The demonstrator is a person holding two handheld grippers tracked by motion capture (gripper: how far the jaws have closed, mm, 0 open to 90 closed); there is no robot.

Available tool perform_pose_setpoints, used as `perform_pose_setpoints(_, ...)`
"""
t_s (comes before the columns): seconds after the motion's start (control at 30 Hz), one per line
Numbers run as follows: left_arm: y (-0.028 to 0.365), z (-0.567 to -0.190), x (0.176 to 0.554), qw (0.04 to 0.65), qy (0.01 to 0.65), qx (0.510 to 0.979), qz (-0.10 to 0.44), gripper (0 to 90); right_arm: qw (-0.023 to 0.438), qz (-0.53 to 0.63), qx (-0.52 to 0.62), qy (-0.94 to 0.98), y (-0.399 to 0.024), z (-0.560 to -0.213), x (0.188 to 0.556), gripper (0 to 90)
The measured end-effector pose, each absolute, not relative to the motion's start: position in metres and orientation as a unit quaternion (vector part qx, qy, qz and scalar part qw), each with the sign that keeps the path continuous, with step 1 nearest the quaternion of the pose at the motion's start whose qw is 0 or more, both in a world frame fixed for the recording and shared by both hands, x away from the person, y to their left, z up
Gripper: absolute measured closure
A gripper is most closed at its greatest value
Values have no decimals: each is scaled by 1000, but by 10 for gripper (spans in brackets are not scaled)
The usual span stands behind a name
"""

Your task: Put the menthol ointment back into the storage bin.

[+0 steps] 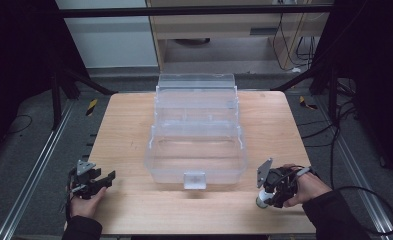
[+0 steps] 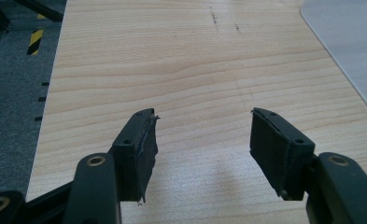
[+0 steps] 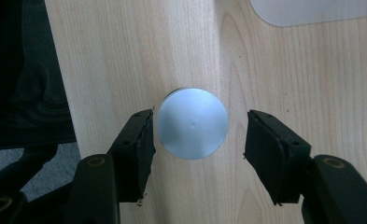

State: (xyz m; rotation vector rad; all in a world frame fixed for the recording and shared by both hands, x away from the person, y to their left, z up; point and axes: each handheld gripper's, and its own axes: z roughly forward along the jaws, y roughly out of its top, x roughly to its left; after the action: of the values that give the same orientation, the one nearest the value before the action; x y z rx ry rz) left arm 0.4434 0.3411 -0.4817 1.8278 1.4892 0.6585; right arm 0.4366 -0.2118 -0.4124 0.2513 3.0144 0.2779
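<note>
Your right tool [image 3: 197, 133] straddles the grey round cap [image 3: 193, 123] near-right on the tabletop [image 1: 134, 150], jaws apart, not pressing; your left tool [image 2: 202, 140] gapes empty

Dim surroundings, evenly lit tabletop, soft shadows, slightly soft focus

The left gripper [image 1: 102, 178], held low in the left hand [image 1: 86, 200], has its jaws spread wide, while the right gripper [image 1: 265, 196], in the right hand [image 1: 308, 186], points downward with jaws apart.
</note>
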Motion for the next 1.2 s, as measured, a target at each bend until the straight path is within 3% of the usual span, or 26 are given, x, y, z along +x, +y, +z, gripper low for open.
perform_pose_setpoints(1.2, 341, -482, 444, 339, 572, 703, 253, 405, 32, 62, 67, 995, -201, -434, 442, 486)
